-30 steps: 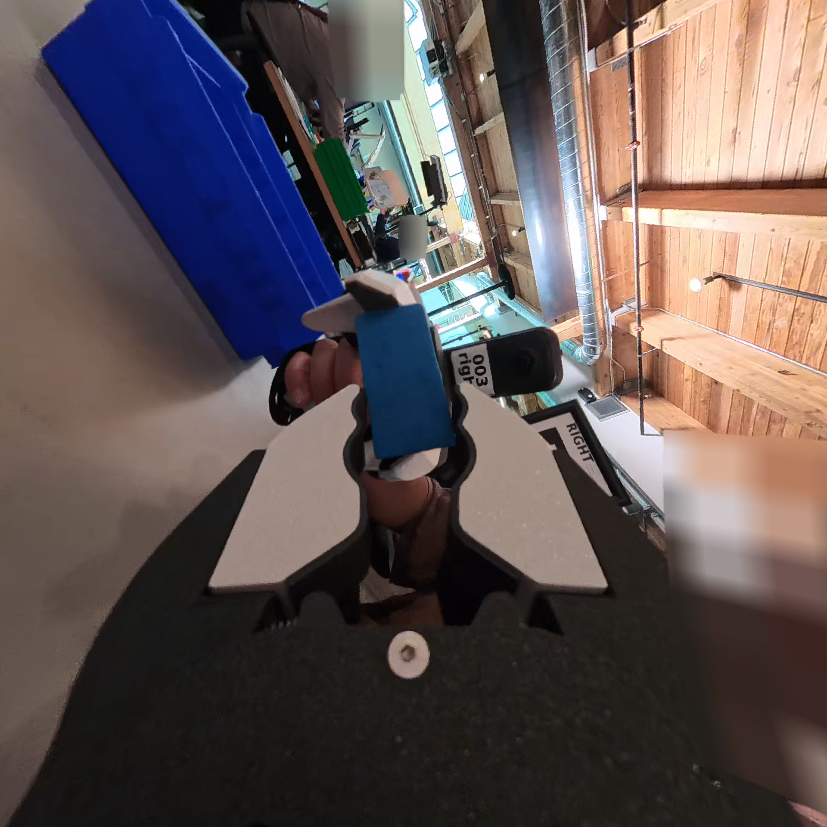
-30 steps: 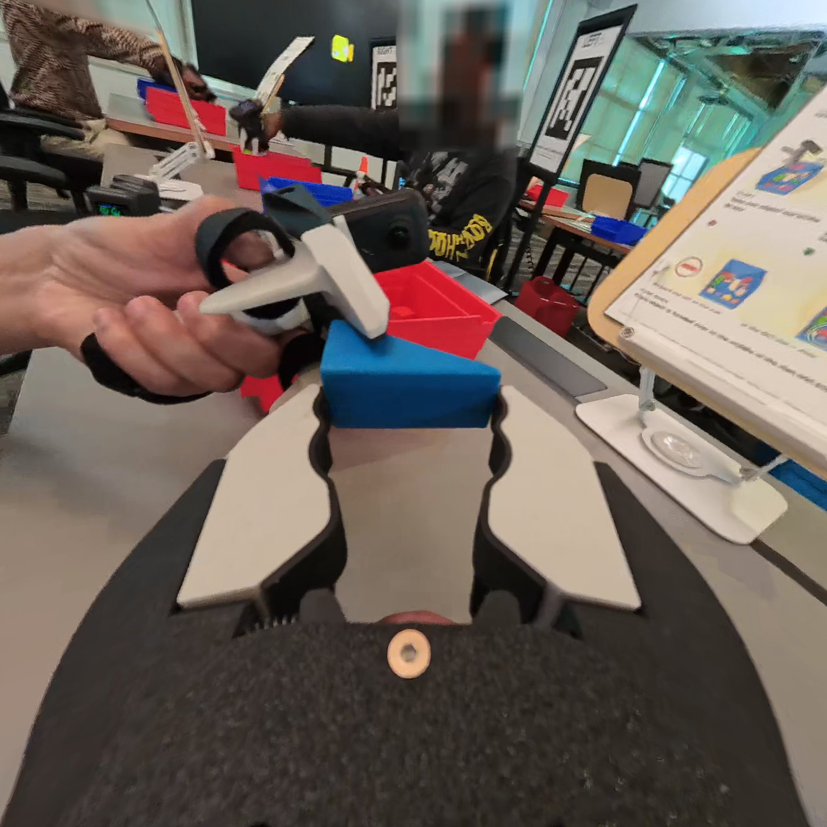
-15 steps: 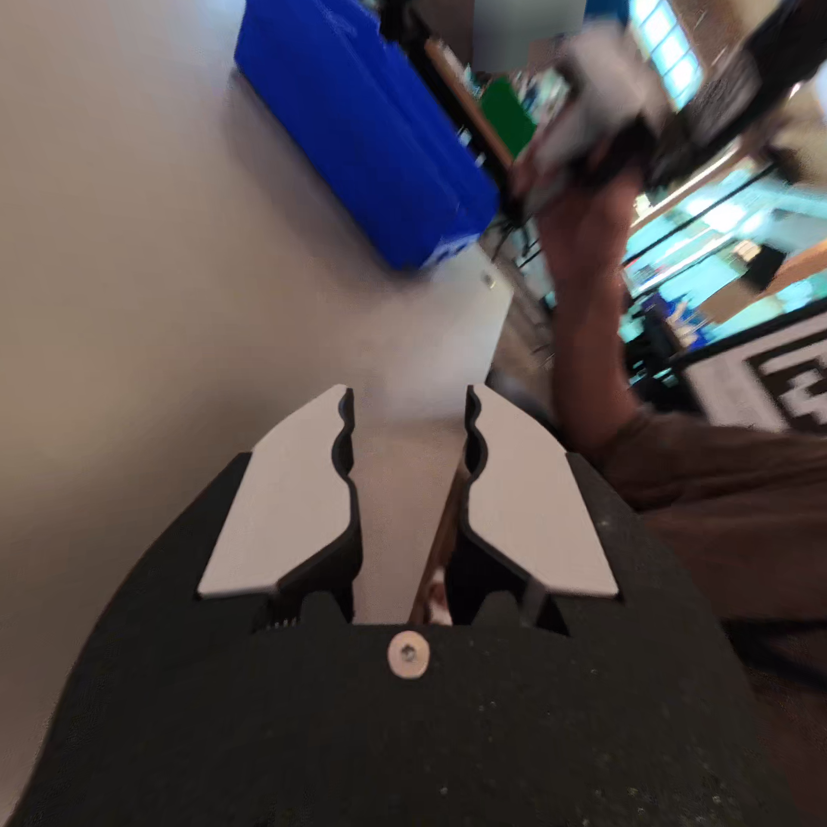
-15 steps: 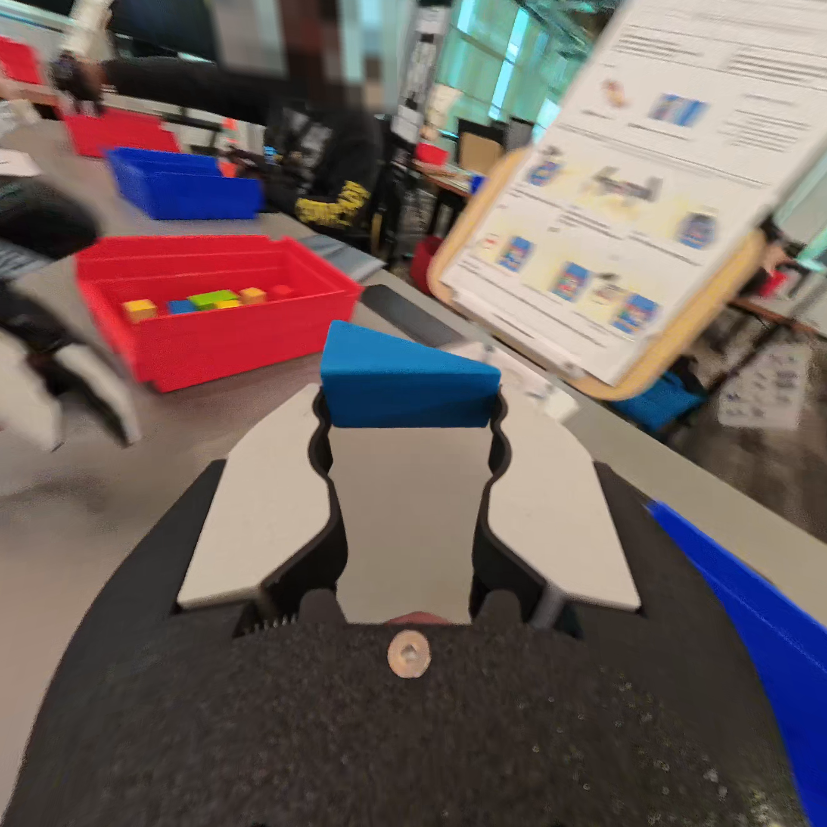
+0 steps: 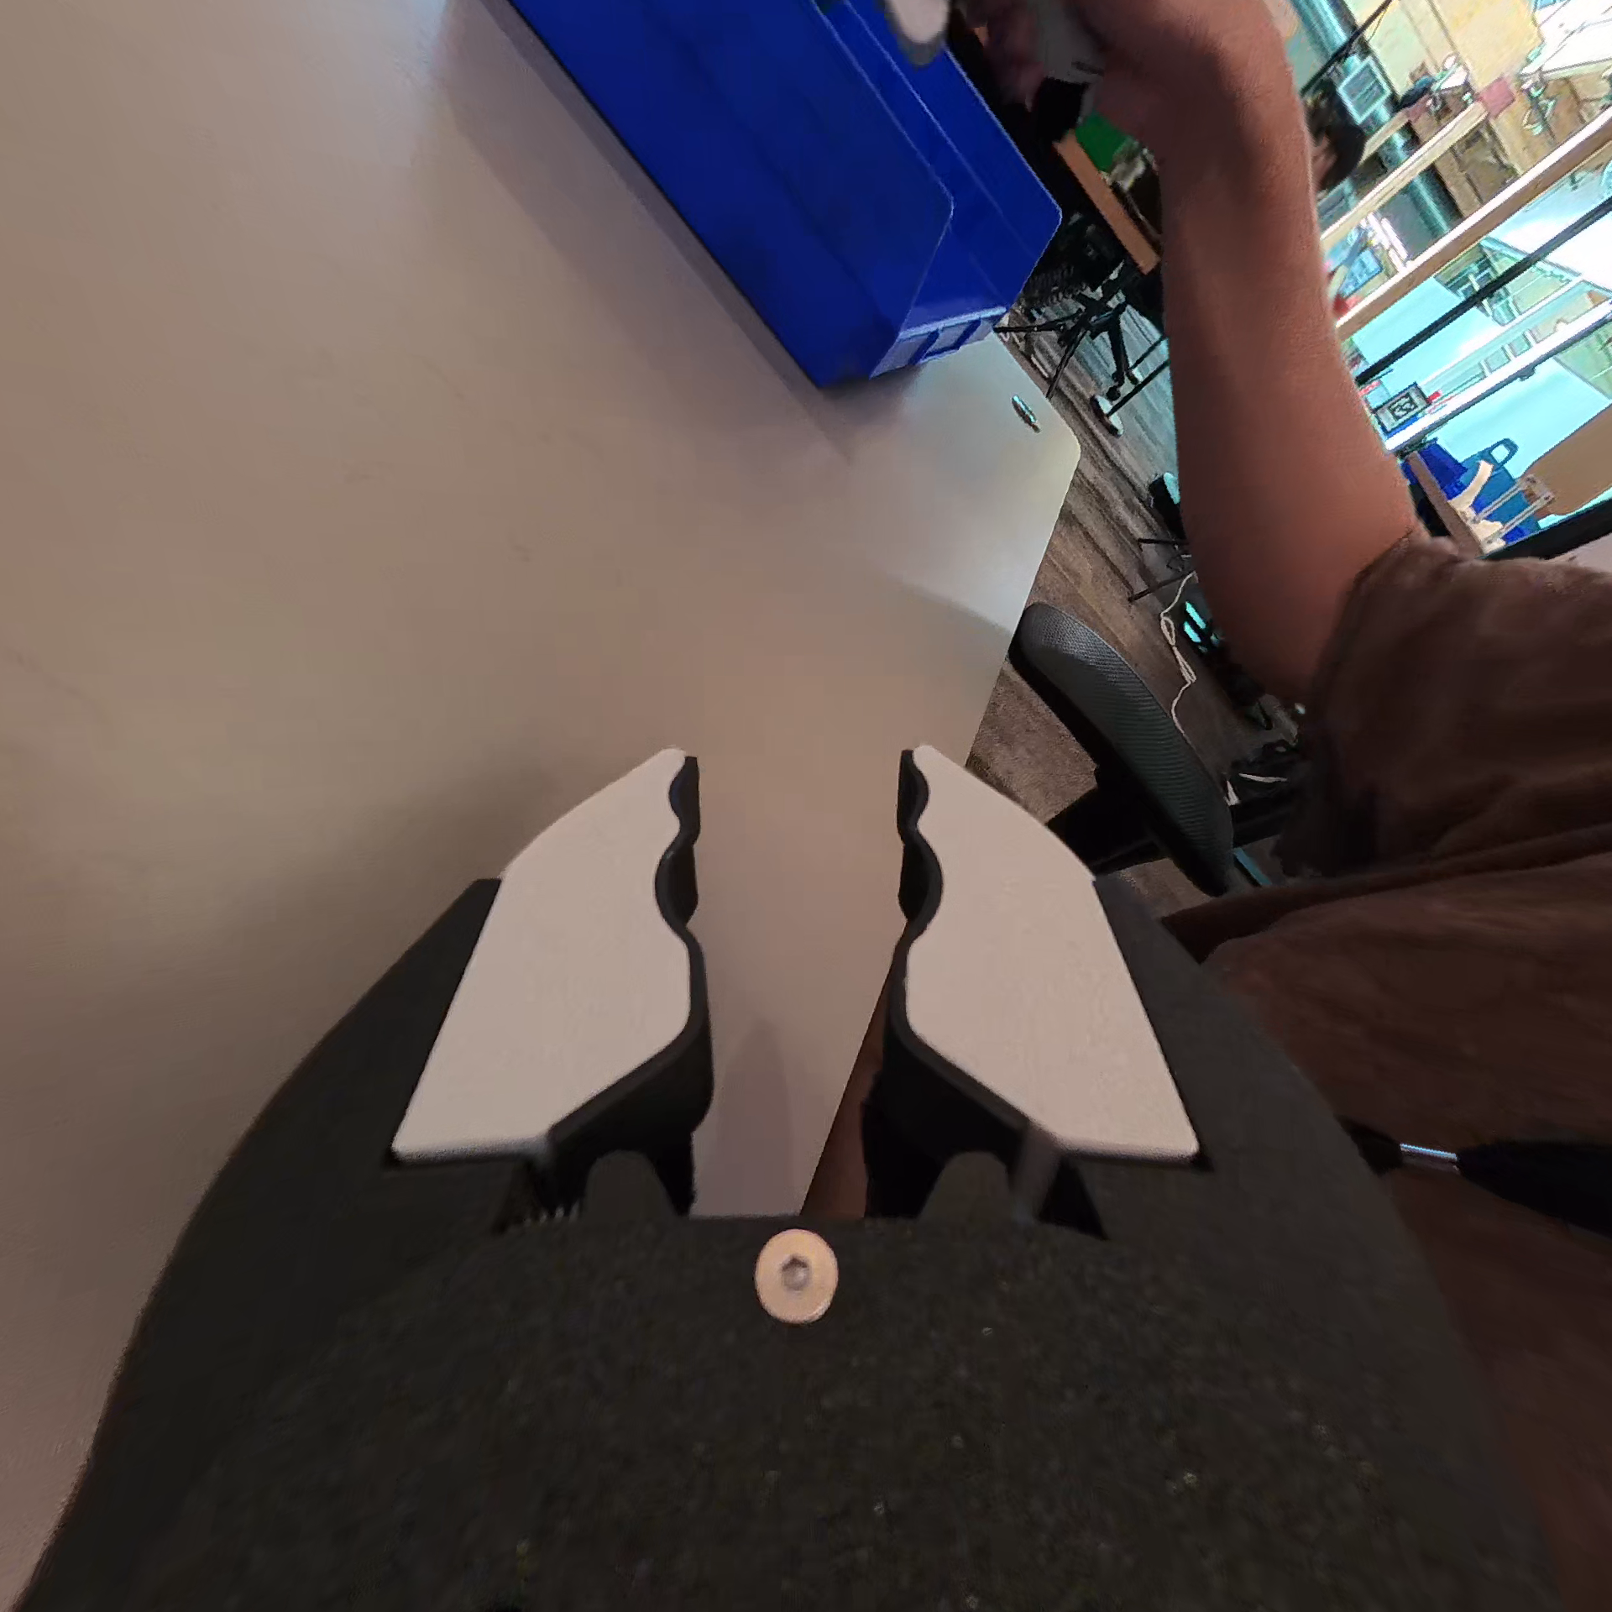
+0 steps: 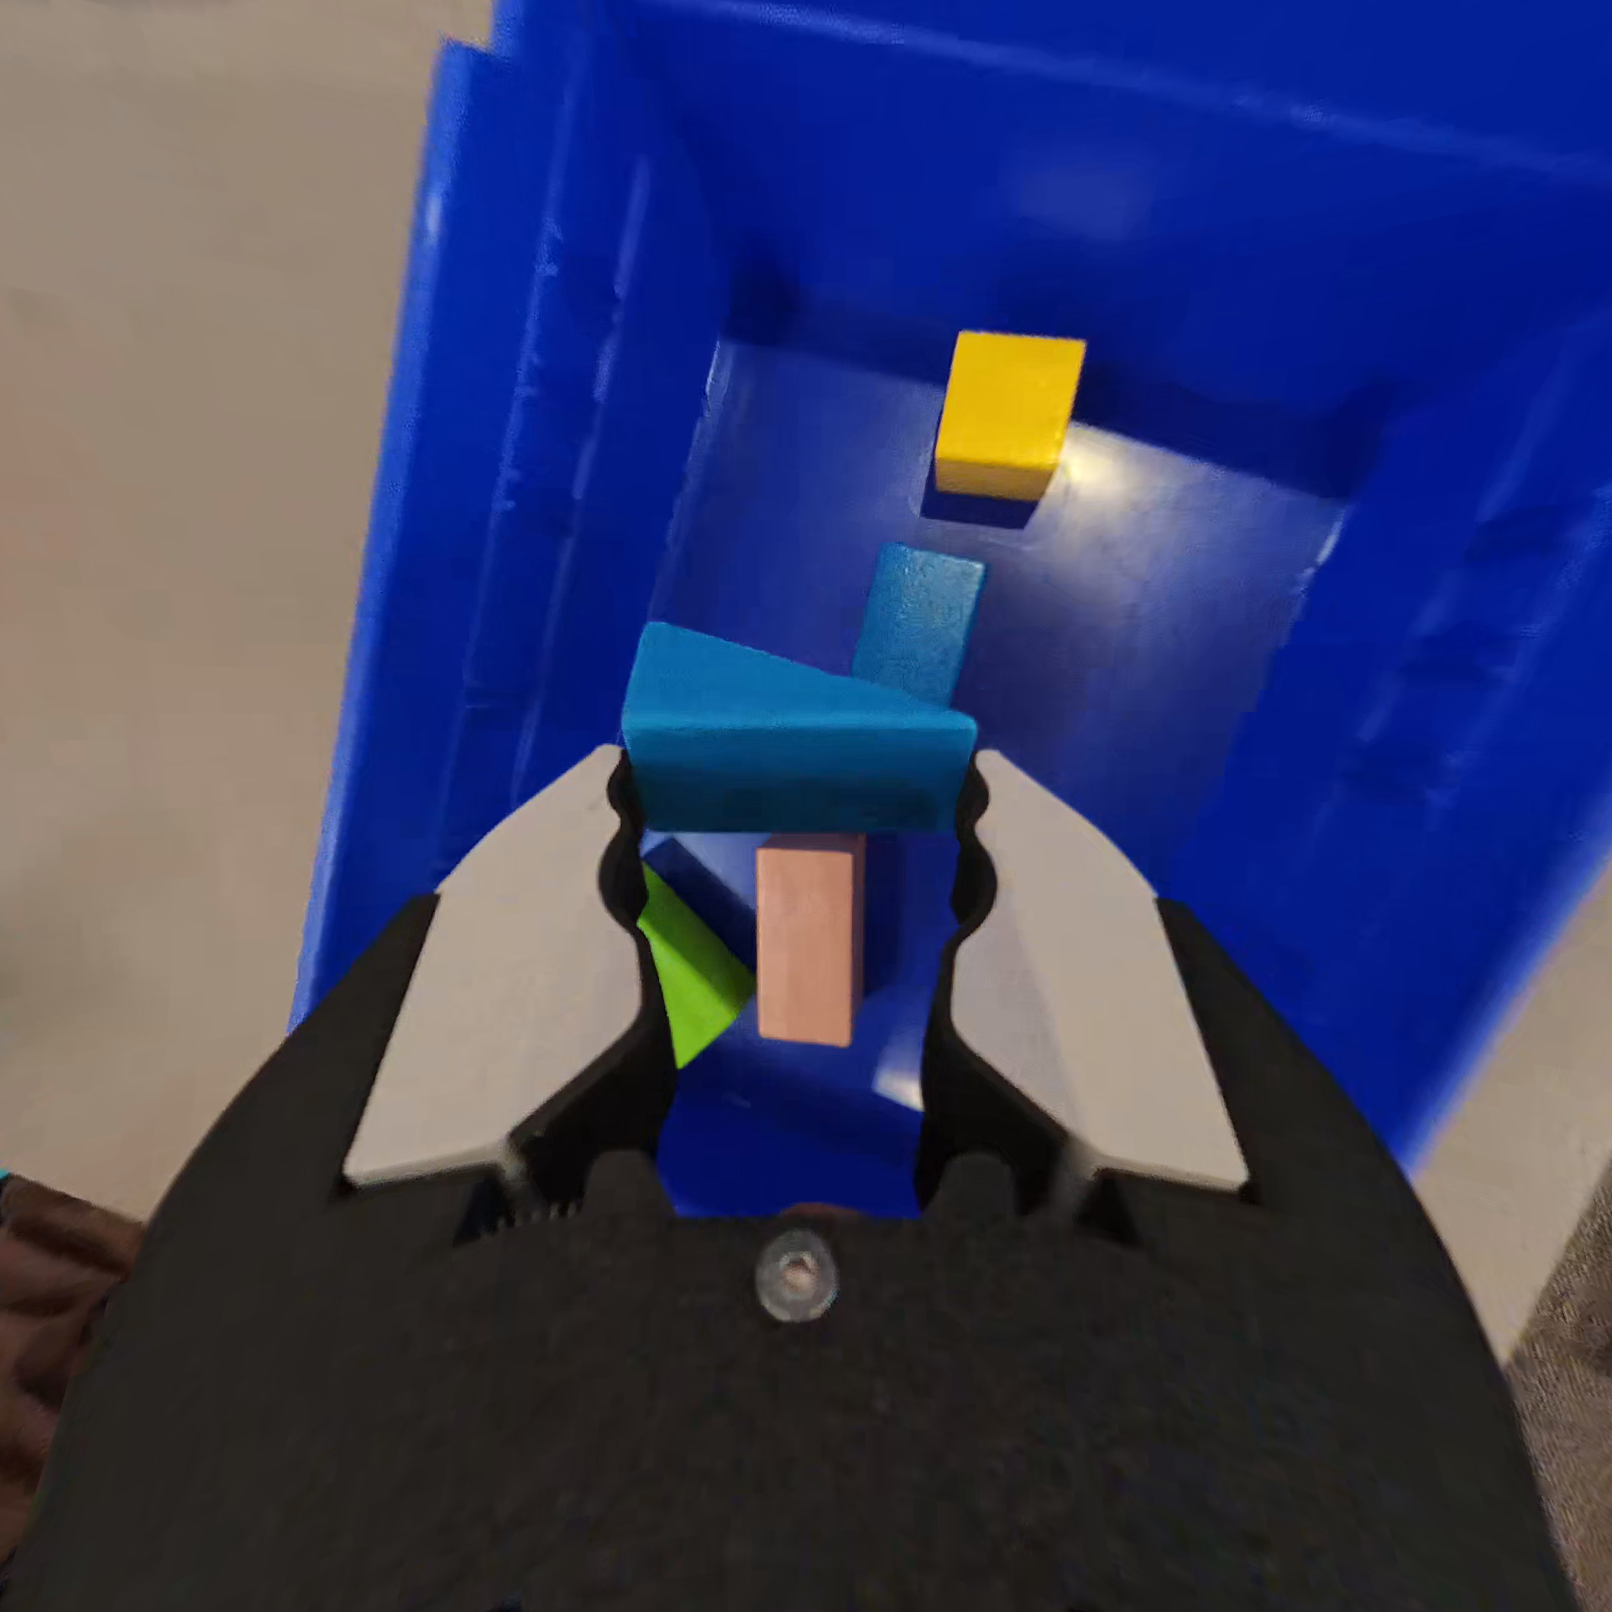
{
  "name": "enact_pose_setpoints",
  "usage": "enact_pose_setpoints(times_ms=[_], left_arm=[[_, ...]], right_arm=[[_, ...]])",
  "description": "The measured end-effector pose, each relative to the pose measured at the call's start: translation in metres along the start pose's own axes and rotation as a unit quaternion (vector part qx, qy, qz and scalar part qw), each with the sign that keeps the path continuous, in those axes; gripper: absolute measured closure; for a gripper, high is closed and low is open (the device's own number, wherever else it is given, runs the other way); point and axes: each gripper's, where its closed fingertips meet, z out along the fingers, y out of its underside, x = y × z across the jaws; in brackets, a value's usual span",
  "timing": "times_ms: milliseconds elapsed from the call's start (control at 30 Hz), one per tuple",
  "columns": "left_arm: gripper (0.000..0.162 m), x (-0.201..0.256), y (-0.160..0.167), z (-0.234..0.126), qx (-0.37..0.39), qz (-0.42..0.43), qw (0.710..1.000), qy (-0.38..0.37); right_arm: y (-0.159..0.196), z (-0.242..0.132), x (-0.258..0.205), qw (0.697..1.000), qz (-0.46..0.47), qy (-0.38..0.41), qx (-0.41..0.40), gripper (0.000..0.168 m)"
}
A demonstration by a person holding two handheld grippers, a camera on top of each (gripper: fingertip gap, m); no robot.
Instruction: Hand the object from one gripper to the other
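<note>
Handover looks done. Blue wooden wedge block (image 6: pixel 785 750) pinched in right gripper (image 6: pixel 798 772), poised over blue plastic bin (image 6: pixel 1439 611) (release probably left). Left gripper (image 5: pixel 798 776) spread, empty, above grey tabletop (image 5: pixel 349 523).

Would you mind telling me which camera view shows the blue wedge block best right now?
The right wrist view: the blue wedge block sits clamped between the right gripper fingertips, above the blue bin. The left wrist view shows none of it, only the empty, open left gripper over the table.
</note>
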Motion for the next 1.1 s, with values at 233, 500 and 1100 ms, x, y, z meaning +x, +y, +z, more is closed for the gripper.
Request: enact_pose_setpoints(times_ms=[233,500,1100], left_arm=[[0.119,0.003,0.010,0.005,-0.023,0.024,0.999,-0.011],[0.119,0.005,0.008,-0.001,-0.020,0.033,0.999,-0.016],[0.120,0.020,0.004,0.000,-0.024,0.074,0.997,0.007]], right_arm=[[0.003,0.045,-0.005,0.987,-0.046,0.078,-0.129,0.099],[0.001,0.055,-0.007,0.948,-0.205,0.112,-0.214,0.099],[-0.009,0.077,0.005,0.772,-0.573,-0.052,-0.271,0.099]])
